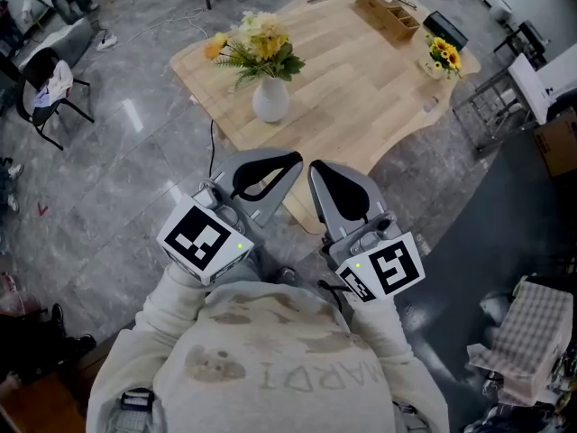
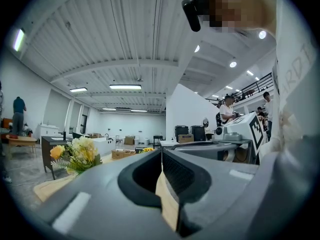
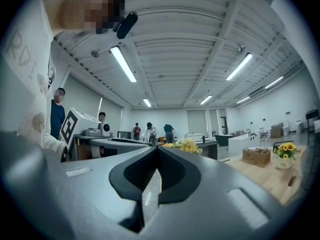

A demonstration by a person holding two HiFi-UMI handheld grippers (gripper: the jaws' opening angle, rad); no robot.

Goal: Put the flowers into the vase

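Observation:
A white vase [image 1: 270, 100] stands on the left part of the light wooden table [image 1: 361, 88] and holds a bunch of yellow and cream flowers [image 1: 257, 46] with green leaves. The same bunch of flowers [image 2: 76, 154] shows low at the left in the left gripper view, and the flowers [image 3: 186, 145] appear beyond the jaw tips in the right gripper view. My left gripper [image 1: 291, 161] and right gripper [image 1: 317, 168] are held side by side near my chest, short of the table's near edge. Both are shut with nothing between the jaws.
A small pot of sunflowers [image 1: 442, 57] sits at the table's right edge, with a wooden box [image 1: 388, 12] behind it. Chairs [image 1: 50, 84] stand on the grey floor at left, and boxes and cloth [image 1: 527, 332] lie at right. People stand far across the hall.

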